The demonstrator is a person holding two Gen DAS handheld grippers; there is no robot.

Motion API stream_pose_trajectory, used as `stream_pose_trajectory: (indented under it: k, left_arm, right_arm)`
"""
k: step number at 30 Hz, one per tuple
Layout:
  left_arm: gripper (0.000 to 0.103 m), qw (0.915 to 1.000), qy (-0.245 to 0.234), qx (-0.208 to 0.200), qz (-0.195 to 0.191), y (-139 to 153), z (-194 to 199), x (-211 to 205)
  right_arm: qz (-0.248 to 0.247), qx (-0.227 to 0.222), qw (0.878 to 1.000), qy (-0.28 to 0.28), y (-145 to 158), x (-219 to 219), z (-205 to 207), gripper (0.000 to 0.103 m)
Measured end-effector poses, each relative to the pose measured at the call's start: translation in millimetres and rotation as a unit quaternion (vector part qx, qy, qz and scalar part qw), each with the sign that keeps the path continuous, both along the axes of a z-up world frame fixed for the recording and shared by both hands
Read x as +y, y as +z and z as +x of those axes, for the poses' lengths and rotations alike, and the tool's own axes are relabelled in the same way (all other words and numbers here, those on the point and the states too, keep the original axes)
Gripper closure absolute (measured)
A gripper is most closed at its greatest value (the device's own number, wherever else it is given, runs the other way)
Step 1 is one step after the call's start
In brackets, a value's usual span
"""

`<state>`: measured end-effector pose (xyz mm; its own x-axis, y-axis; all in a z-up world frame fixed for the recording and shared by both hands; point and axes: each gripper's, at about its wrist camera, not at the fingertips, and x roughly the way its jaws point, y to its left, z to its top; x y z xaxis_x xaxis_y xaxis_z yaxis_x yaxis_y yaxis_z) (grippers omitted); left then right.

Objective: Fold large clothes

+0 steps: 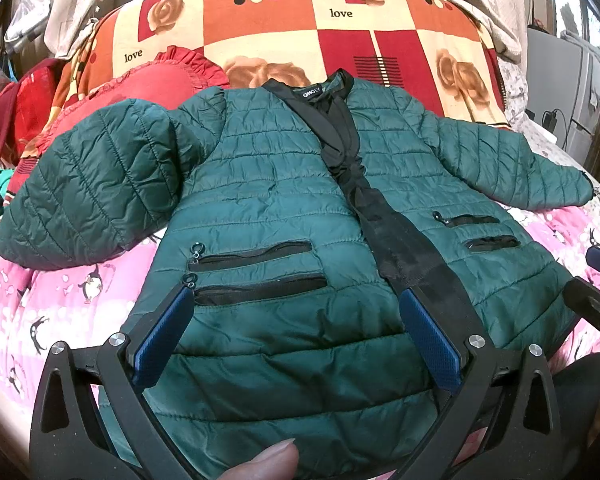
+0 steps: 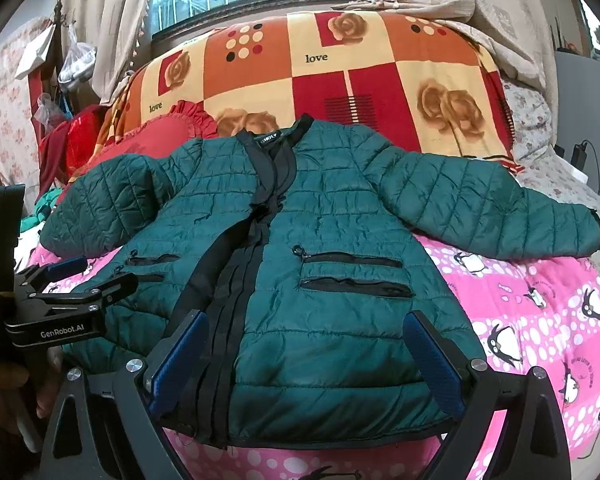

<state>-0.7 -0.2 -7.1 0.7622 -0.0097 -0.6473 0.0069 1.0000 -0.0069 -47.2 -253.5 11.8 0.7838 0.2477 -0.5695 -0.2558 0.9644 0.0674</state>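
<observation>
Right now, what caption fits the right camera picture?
Open right gripper hovers over a green jacket spread flat.

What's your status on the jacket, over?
Both tongs open, left and right, hovering over the hem, gripping nothing. Green quilted jacket flat, front up, sleeves spread, unfolded. Red frilled cushion touching the left-side sleeve.

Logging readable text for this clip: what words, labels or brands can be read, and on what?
"love": on the checked blanket, printed at least twice.
"GenRobot.AI": on the left gripper.
"GMOLY", roughly: neck label of the green jacket; last letters unclear.
Round print on the pink penguin sheet: too small to read.
</observation>
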Motion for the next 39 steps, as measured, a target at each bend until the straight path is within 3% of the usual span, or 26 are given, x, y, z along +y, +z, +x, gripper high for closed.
stream_pose_trajectory:
  k: [29, 34, 37, 39]
  left_arm:
    - [0.0, 1.0, -0.001, -0.002, -0.003, 0, -1, 1]
    - [0.0, 0.9991, -0.01, -0.034, -0.025, 7, -4, 7]
    - [0.0, 0.9938, -0.037, -0.087, -0.058, 20, -11, 13]
    - [0.0, 0.9917, -0.039, -0.108, -0.059, 26, -15, 16]
  right_arm:
    - [0.001, 0.003, 1.0, 0.001, -1, -1, 0, 0.006]
    - [0.002, 0.002, 1.0, 0.0, -1, -2, 2, 0.006]
    - [0.001, 0.002, 1.0, -0.003, 0, -2, 1, 0.006]
    - [0.0, -0.003, 1.0, -0.005, 1, -2, -1, 0.006]
